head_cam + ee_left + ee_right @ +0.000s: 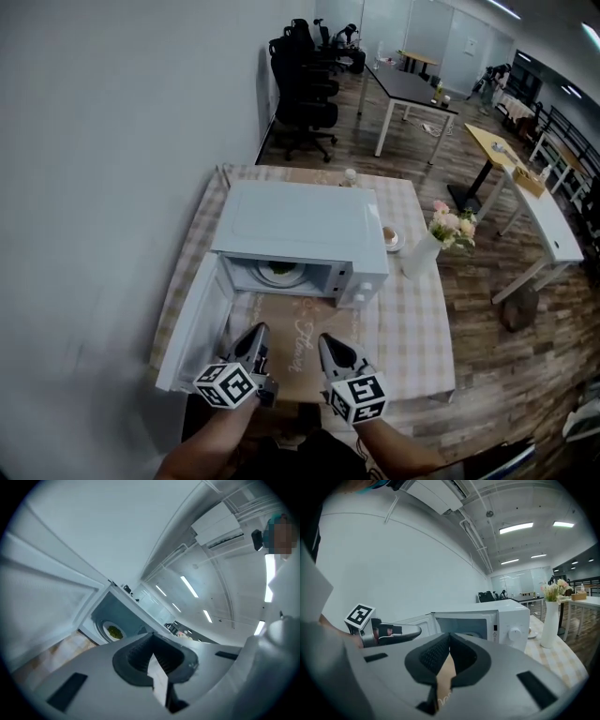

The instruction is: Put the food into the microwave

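Note:
A white microwave (300, 230) stands on the checked table, its door (192, 323) swung open to the left. Inside, on the turntable, lies a plate of green food (278, 272), also seen in the left gripper view as the plate (113, 631). My left gripper (260, 330) and right gripper (326, 341) hover side by side in front of the opening, over a brown placemat (298, 361). Both are shut with nothing between the jaws. The right gripper view shows the open microwave (487, 623) and the left gripper (393, 631) beside it.
A white vase of flowers (429, 246) stands right of the microwave, also seen as the vase (550, 616). A small dish (393, 239) sits behind it and a small bottle (350, 176) behind the microwave. A wall runs along the left; office tables and chairs lie beyond.

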Demonstrator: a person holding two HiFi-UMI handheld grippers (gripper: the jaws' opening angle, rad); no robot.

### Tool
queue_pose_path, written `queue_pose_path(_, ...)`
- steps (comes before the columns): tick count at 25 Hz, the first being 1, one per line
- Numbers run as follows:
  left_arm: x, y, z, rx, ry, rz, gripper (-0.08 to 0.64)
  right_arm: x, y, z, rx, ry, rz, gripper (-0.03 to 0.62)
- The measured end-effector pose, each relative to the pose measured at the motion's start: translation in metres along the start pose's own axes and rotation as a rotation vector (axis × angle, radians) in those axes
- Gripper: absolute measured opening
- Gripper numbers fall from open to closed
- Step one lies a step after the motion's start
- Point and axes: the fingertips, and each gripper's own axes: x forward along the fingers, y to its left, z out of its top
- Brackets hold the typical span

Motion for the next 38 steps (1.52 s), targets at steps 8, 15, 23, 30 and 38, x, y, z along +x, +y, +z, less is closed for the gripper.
queue_pose_path(8,-0.085,-0.051,0.008,0.202,0.029,-0.059,0.008,-0.046,0.045,0.008,-0.002,-0.049,-0.032,0.008)
queue_pose_path(15,-0.148,-0.067,0.025,0.525,0.019,0.026,0.008,-0.086,0.071,0.013,-0.002,-0.092,-0.084,0.008)
queue_pose_path(23,-0.19,-0.088,0.033,0.639,0.014,-0.01,0.008,-0.124,0.081,0.031,0.006,-0.162,-0.132,0.008)
queue_pose_path(30,-0.194,-0.108,0.03,0.621,-0.017,0.026,0.008,-0.151,0.065,0.043,-0.008,-0.17,-0.121,0.008)
queue_pose_path(38,-0.195,-0.143,0.024,0.635,-0.038,0.06,0.008,-0.178,0.05,0.049,-0.006,-0.151,-0.093,0.008)
